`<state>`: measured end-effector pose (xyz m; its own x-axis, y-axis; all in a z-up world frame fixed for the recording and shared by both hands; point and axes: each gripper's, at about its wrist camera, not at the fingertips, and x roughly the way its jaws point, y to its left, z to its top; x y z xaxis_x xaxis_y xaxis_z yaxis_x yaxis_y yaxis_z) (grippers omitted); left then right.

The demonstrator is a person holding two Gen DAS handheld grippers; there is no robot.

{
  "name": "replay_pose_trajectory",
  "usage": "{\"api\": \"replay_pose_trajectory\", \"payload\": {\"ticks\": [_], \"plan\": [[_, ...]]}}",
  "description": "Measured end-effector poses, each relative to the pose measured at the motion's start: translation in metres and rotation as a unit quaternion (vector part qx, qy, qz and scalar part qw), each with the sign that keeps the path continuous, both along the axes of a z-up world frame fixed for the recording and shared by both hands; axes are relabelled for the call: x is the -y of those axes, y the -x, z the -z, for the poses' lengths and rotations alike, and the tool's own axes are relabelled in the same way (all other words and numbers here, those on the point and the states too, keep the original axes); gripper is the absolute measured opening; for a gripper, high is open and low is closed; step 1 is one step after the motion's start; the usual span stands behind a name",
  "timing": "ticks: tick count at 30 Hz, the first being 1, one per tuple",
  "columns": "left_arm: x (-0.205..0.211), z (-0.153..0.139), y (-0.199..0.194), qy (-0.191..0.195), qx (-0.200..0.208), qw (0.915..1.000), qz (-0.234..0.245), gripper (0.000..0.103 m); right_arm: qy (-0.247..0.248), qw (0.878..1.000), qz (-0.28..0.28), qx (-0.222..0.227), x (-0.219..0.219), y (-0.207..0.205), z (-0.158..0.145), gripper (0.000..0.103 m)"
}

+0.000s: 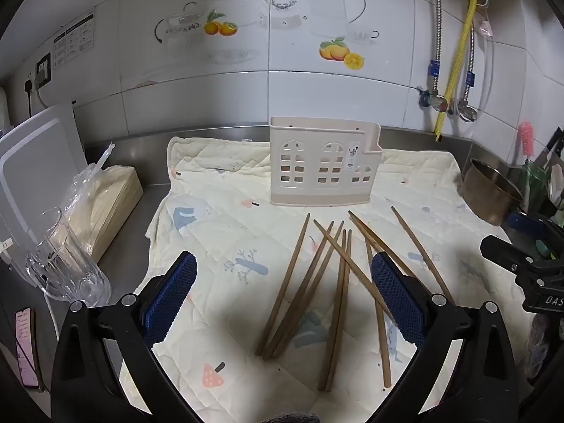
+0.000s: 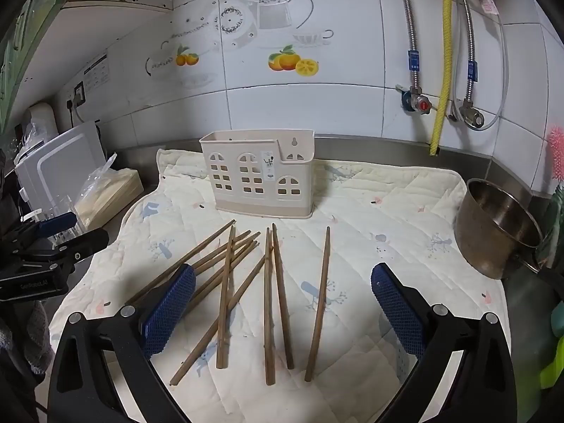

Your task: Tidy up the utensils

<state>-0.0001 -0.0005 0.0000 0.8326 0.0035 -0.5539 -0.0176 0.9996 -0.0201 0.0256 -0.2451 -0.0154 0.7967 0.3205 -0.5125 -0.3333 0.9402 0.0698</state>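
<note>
Several brown wooden chopsticks (image 1: 338, 299) lie scattered on a cream quilted cloth (image 1: 218, 218); they also show in the right wrist view (image 2: 271, 303). A beige plastic utensil holder (image 1: 322, 165) with window cut-outs stands upright behind them, also in the right wrist view (image 2: 261, 172). My left gripper (image 1: 283, 282) is open and empty, hovering over the chopsticks. My right gripper (image 2: 283, 296) is open and empty, also above the chopsticks. Each gripper shows at the edge of the other's view.
A glass mug (image 1: 67, 261), a bagged pack of sticks (image 1: 105, 204) and a white appliance (image 1: 31, 162) stand at the left. A metal pot (image 2: 500, 229) sits at the right of the cloth (image 2: 387, 218). Pipes and valves (image 2: 419, 102) run along the tiled wall.
</note>
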Motion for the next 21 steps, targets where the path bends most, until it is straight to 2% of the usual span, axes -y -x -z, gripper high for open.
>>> {"api": "replay_pose_trajectory", "payload": {"ticks": [21], "plan": [[-0.005,-0.0024,0.001,0.004,0.003,1.0,-0.004,0.098,0.001,1.0,-0.002,0.0,-0.0008,-0.0014,0.0001,0.097]]}}
